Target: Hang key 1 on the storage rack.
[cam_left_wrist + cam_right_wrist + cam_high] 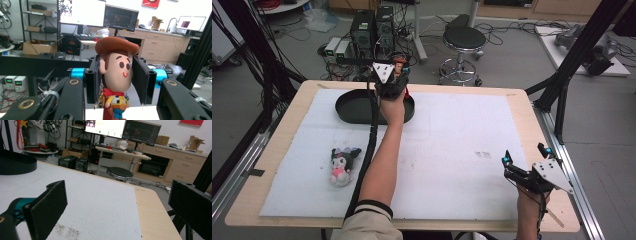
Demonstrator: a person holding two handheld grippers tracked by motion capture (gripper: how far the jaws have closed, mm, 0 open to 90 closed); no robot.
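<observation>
So the left tongs [115,75] have the little cowboy figurine with the brown hat, red scarf and blue trousers [115,75] pinched by the head, one black pad on each side of its face. It sits upright between the jaws. From the high view the left tongs [398,75] are up over the far rim of the black oval tray [349,107] at the back of the desk, so the figurine hangs right above that tray's edge.

The right tongs [526,154] are spread wide with nothing between them, hovering near the front right corner of the white foam mat [452,140]. A small black-and-white plush doll with a pink body [342,165] lies on the mat at front left, well apart from both.
</observation>
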